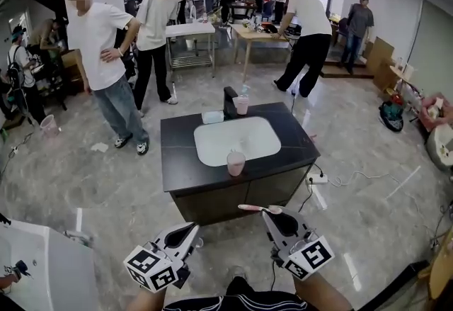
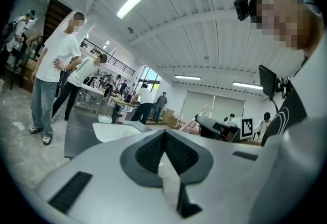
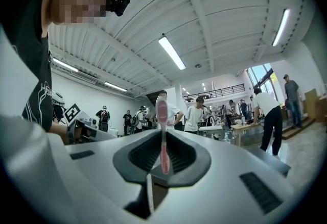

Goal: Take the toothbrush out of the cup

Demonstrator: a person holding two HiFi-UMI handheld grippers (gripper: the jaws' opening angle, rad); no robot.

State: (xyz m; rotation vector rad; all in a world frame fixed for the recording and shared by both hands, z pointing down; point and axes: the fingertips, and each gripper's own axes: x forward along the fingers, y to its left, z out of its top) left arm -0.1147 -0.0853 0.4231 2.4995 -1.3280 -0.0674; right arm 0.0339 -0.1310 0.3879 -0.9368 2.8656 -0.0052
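A pink toothbrush (image 1: 258,208) lies crosswise in my right gripper (image 1: 277,212), which is shut on its handle, well back from the counter. In the right gripper view the toothbrush (image 3: 162,136) stands up between the pads of the right gripper (image 3: 163,141), with its head on top. A pink cup (image 1: 236,163) stands on the front edge of the black counter (image 1: 184,182), with nothing showing in it. My left gripper (image 1: 185,233) is low at the left, shut and holding nothing. In the left gripper view the left gripper (image 2: 164,135) has its pads meeting at the tips.
A white sink (image 1: 212,150) is set into the counter. A black faucet (image 1: 230,102), a second pink cup (image 1: 241,105) and a small dish (image 1: 212,117) stand at its back. Several people stand beyond it. A power strip (image 1: 317,178) lies on the floor at the right.
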